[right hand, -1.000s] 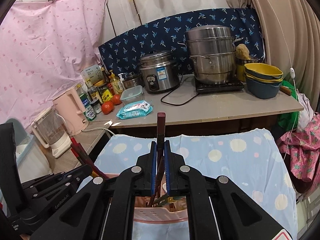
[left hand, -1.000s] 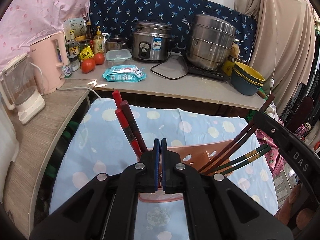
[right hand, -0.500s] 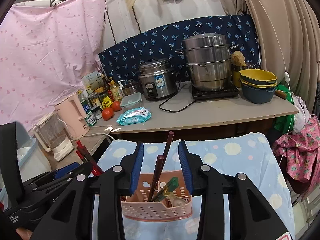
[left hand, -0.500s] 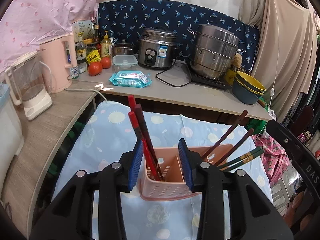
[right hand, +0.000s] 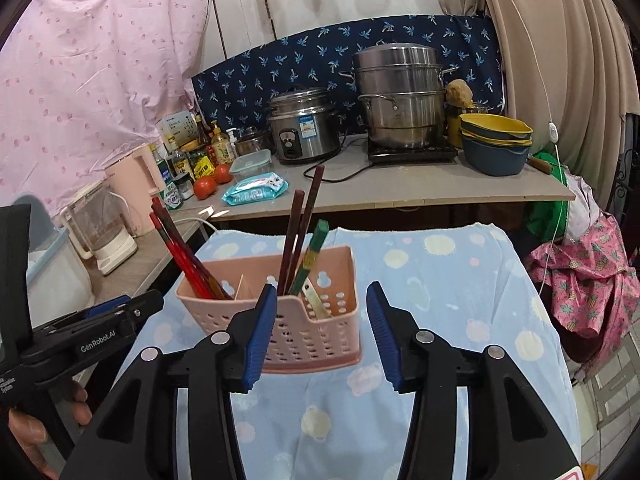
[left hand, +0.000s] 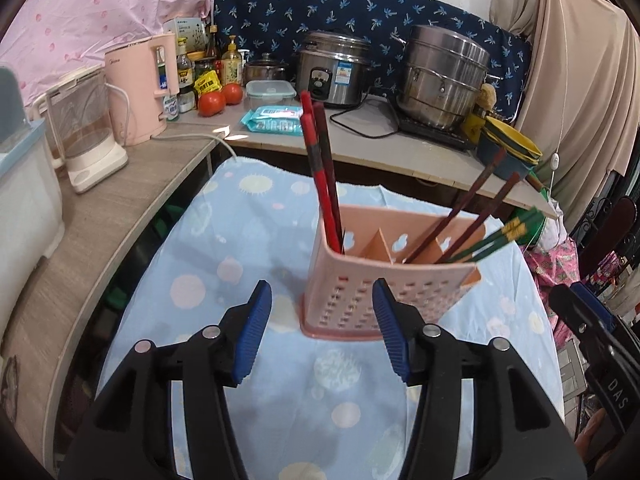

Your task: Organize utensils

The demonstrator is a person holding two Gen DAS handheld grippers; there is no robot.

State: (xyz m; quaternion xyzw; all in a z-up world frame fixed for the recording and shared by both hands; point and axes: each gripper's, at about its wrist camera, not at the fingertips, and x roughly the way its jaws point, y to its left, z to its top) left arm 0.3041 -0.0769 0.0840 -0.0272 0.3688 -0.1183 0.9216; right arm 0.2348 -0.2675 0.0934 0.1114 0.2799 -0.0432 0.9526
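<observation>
The utensil basket [right hand: 304, 320] was pale pink, pierced with rows of small holes. It stood on a light blue cloth [right hand: 440, 280] dotted with cream and pink spots. In its nine o'clock compartment leaned red chopsticks [left hand: 320, 168] banded in black; toward three o'clock stood dark brown chopsticks [right hand: 298, 232] and green chopsticks [left hand: 496, 236] with yellow bands. Both grippers were black with blue ribbed pads [left hand: 252, 336]. At twelve o'clock hung a navy cloth [right hand: 360, 52] printed with small blue sprigs, and at ten o'clock a pink sheet [right hand: 88, 64] with darker pink flecks.
</observation>
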